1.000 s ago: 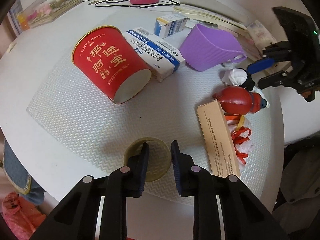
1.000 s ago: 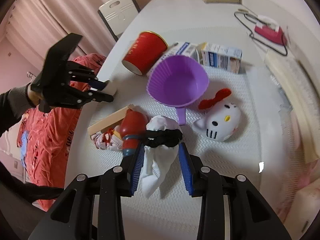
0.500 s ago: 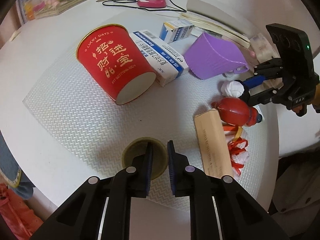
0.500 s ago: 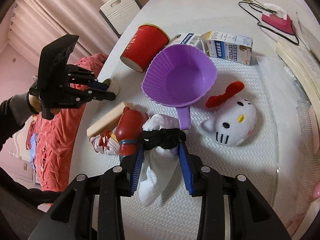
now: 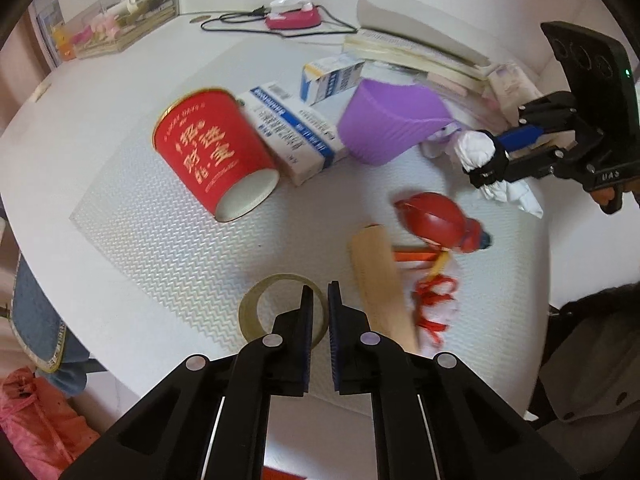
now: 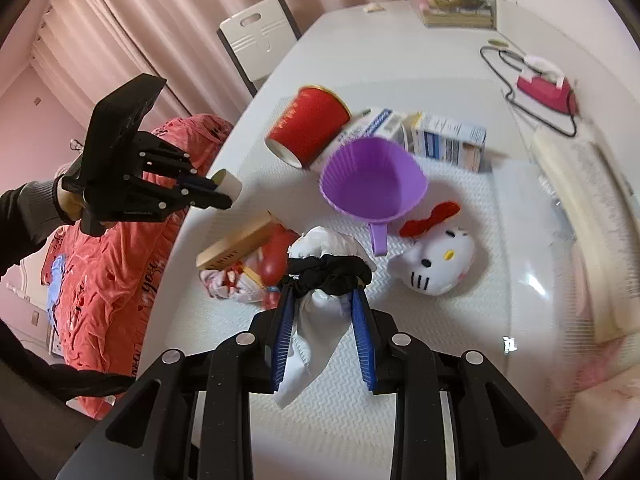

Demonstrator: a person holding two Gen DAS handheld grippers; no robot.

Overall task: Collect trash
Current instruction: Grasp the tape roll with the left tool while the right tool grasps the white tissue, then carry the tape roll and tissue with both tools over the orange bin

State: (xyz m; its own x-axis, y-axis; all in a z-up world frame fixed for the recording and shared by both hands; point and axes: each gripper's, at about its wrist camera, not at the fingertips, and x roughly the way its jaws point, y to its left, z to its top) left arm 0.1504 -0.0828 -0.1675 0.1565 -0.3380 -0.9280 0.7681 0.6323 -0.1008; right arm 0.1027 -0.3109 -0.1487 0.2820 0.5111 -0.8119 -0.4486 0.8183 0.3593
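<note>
My left gripper (image 5: 318,300) is shut on the wall of a yellowish tape roll (image 5: 256,308), held just above the mat. The right wrist view shows the same left gripper (image 6: 216,194) with the tape roll (image 6: 229,183) at the table's left edge. My right gripper (image 6: 323,292) is shut on a white cloth bundle (image 6: 320,320) tied with a black scrunchie (image 6: 328,270); its tail hangs free. From the left wrist view, the right gripper (image 5: 506,152) holds the bundle (image 5: 480,148) up beside the purple cup (image 5: 392,120).
On the ribbed mat (image 5: 160,232) lie a red paper cup (image 5: 212,156), two blue-and-white cartons (image 5: 296,136), a red bottle (image 5: 436,220), a tan box (image 5: 380,280), a red-and-white wrapper (image 5: 436,308) and a cat plush (image 6: 436,260). Books (image 5: 412,52) and a pink device (image 5: 292,16) lie behind.
The left jaws closed on the tape roll's wall and lifted it. The right jaws tightened on the cloth bundle and raised it off the mat.
</note>
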